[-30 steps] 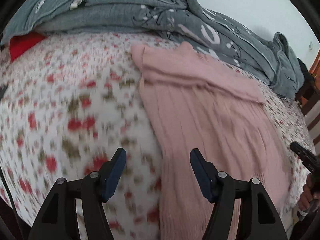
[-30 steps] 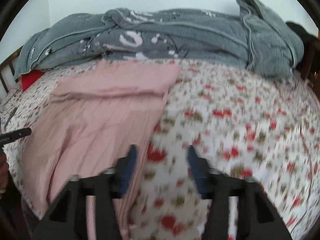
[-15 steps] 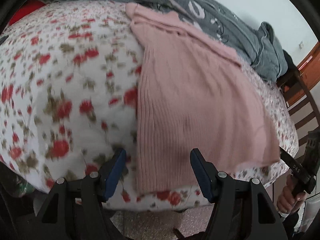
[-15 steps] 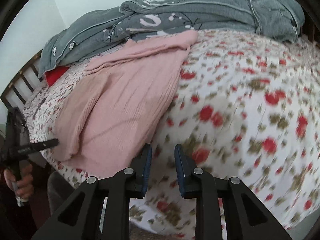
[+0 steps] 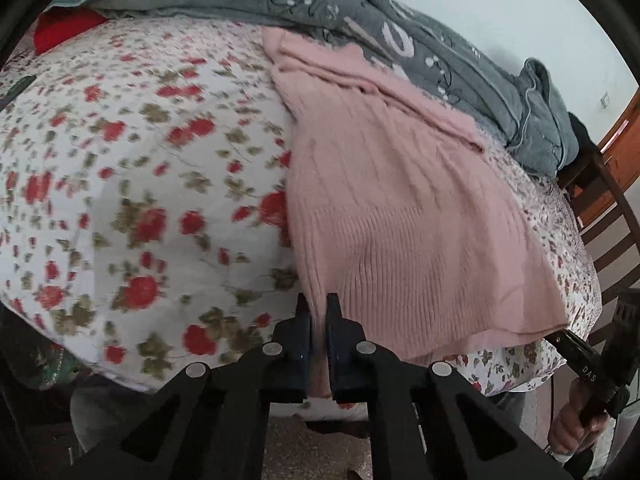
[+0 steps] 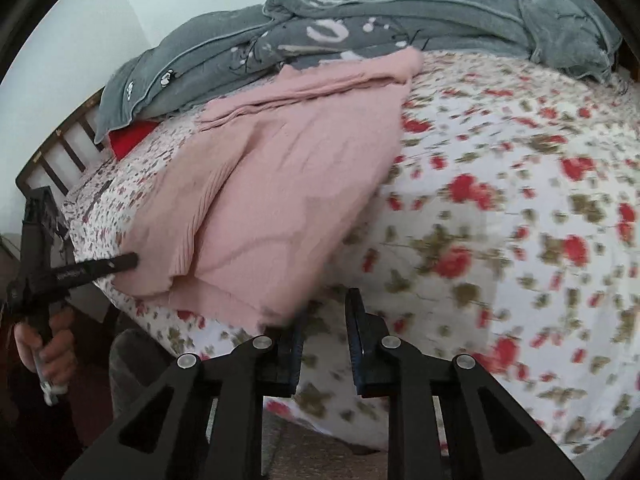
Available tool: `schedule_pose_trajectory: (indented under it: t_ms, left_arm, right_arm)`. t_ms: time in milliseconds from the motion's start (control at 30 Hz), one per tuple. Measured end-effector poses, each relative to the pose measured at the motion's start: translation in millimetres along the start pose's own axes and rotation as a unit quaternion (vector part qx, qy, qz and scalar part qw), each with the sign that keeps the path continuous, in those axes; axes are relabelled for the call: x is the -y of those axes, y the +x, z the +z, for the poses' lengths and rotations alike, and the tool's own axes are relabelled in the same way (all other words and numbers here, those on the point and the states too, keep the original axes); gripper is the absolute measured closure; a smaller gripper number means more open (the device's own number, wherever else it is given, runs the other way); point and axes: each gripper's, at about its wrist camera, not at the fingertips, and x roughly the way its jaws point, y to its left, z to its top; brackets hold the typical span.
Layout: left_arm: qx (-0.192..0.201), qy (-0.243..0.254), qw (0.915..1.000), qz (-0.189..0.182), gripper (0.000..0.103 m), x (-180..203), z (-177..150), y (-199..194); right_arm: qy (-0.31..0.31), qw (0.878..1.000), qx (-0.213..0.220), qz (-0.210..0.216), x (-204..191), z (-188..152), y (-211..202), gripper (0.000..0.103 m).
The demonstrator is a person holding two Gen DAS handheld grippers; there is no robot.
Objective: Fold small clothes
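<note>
A pink ribbed knit sweater [image 5: 400,208] lies flat on the floral bed sheet [image 5: 140,184], its hem at the bed's near edge. My left gripper [image 5: 317,308] is shut on the hem's left corner, with pink fabric pinched between the pads. It also shows from the side in the right wrist view, where the left gripper [image 6: 128,260] meets the sweater [image 6: 280,184]. My right gripper [image 6: 324,312] sits at the hem's other corner, its jaws closing. That corner touches the left finger; only sheet shows in the gap. From the left wrist view, the right gripper [image 5: 560,336] has its tip under the hem.
A grey blanket [image 5: 400,40] is heaped along the far side of the bed, touching the sweater's top. A red item [image 5: 60,32] lies at the far left. Wooden slats [image 5: 612,216] stand at the right end. A hand [image 6: 48,344] holds the left gripper. Speckled floor lies below the near edge.
Both grippers have come back to the bed's near edge. The left jaws went from wide open to shut on the hem corner. The right jaws have narrowed beside the other corner.
</note>
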Motion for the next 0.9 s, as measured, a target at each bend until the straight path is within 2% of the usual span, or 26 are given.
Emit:
schedule_pose_trajectory:
  t_ms: [167, 267, 367, 500, 567, 600, 667, 733, 800, 900]
  left_arm:
    - [0.011, 0.002, 0.9999, -0.005, 0.096, -7, 0, -10]
    - [0.017, 0.026, 0.9993, 0.023, 0.095, -3, -3, -13]
    - [-0.001, 0.024, 0.9993, 0.029, 0.092, -5, -8, -9]
    - [-0.01, 0.035, 0.9983, 0.047, 0.089, -5, -12, -5]
    - [-0.011, 0.029, 0.9989, 0.035, 0.087, -3, -13, -5]
    - [-0.012, 0.028, 0.9992, 0.027, 0.083, -2, -13, -5]
    - [-0.013, 0.029, 0.9992, 0.024, 0.058, 3, -12, -3]
    - [-0.008, 0.031, 0.9993, 0.021, 0.052, 6, -10, 0]
    - [-0.006, 0.023, 0.9995, 0.02, 0.052, 9, -5, 5]
    - [-0.007, 0.0, 1.0, 0.002, 0.053, 12, -2, 14]
  right_arm:
    - [-0.015, 1.0, 0.015, 0.007, 6, -5, -26, 0.072]
    - [-0.023, 0.999, 0.038, 0.002, 3, -3, -39, 0.071]
    - [-0.051, 0.997, 0.061, -0.022, -3, -2, -50, 0.065]
    - [-0.056, 0.997, 0.057, 0.0, -10, -1, -43, 0.063]
    - [-0.063, 0.997, 0.046, -0.009, -17, -1, -28, 0.063]
    - [-0.064, 0.997, 0.043, -0.014, -20, 0, -22, 0.063]
    - [-0.05, 0.998, 0.027, -0.03, -19, 1, -4, 0.063]
    - [-0.022, 0.999, 0.008, -0.024, -13, 5, 13, 0.067]
    - [0.0, 1.0, 0.001, -0.009, -8, 6, 21, 0.097]
    - [-0.006, 1.0, 0.022, 0.002, -8, 8, 16, 0.097]
